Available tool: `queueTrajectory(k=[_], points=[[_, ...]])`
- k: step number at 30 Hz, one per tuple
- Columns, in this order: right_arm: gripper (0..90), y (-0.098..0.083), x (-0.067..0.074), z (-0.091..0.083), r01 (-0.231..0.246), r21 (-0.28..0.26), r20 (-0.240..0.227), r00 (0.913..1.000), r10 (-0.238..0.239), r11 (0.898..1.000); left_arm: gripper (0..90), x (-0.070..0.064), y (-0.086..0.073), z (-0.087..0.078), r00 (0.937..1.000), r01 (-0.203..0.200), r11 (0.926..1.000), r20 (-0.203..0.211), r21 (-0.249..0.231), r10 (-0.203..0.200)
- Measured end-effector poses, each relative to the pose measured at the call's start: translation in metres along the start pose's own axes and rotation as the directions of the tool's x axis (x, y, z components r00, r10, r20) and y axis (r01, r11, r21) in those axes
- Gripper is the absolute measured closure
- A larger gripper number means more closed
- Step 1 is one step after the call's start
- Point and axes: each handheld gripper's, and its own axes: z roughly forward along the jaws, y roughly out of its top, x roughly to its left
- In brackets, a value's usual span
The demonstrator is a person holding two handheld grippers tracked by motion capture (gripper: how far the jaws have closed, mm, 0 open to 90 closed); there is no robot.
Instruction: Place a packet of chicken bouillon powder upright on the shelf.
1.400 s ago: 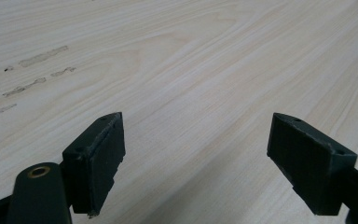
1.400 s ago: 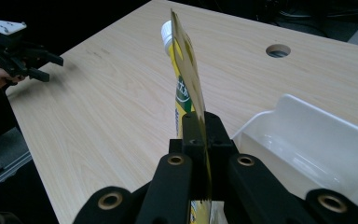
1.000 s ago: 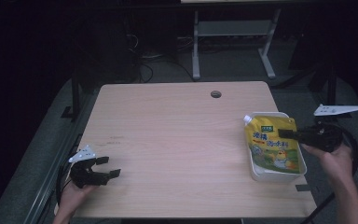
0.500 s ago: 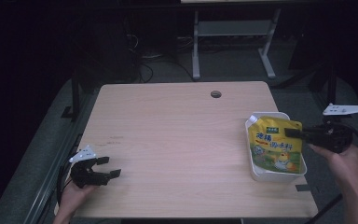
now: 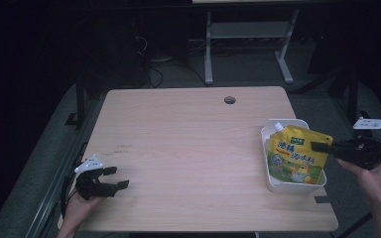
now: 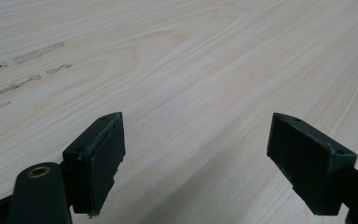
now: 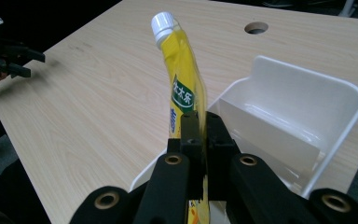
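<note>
Left gripper (image 5: 110, 179) sits at the near left corner of the table (image 5: 188, 148), jaws spread wide with nothing between them, only bare wood grain ahead of it in the left gripper view; it looks parked, no role in the work right now. Right gripper (image 5: 317, 147) is at the near right edge, jaws clamped flat on the side edge of the yellow pouch (image 5: 296, 158); in the right gripper view the pouch (image 7: 182, 84) stands nearly upright between the pinched jaws, white screw cap (image 7: 162, 23) on top and pointing away from the hand. From above the pouch lies over the white tray (image 5: 287, 187), lower end down inside it, cap end up near the tray's far left corner. The right gripper view shows the tray's (image 7: 340, 98) inner walls and floor bare beside the pouch, so nothing else is in there. My read: the grasp is done and solid, the pouch is either being lifted out of the tray or lowered in, and the frames don't settle which. Cannot tell whether its bottom touches the tray floor, the jaws hide it. What's left either way: finish the transfer and release. Far side of the table holds just the cable hole (image 5: 229, 100); beyond it a grey stand (image 5: 248, 29) on a dark floor.
</note>
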Motion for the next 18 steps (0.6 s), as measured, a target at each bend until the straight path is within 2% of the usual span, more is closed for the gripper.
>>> queueTrajectory(k=[9, 15, 16, 17, 18], points=[[88.3, -0.017, -0.011, -0.006, -0.042, -0.013, 0.001, 0.9991, 0.042, 0.999, 18.8, -0.001, 0.000, 0.002, 1.0000, 0.001, 1.0000, 0.003, 0.006, -0.001], [87.9, -0.023, -0.013, -0.008, -0.050, -0.012, 0.004, 0.9987, 0.050, 0.999, 18.8, -0.001, 0.000, 0.002, 1.0000, -0.001, 1.0000, 0.003, 0.010, 0.001], [87.1, -0.023, -0.013, -0.009, -0.052, -0.010, 0.006, 0.9986, 0.052, 0.999, 18.8, -0.001, 0.000, 0.003, 1.0000, -0.001, 0.9999, 0.004, 0.011, 0.001], [82.5, -0.022, -0.013, -0.010, -0.053, -0.011, 0.016, 0.9984, 0.053, 0.999, 18.8, -0.001, 0.000, 0.003, 1.0000, -0.001, 0.9999, 0.004, 0.011, 0.001], [82.5, -0.022, -0.013, -0.010, -0.053, -0.011, 0.016, 0.9984, 0.053, 0.999, 18.8, -0.001, 0.000, 0.003, 1.0000, -0.001, 0.9999, 0.004, 0.011, 0.001]])
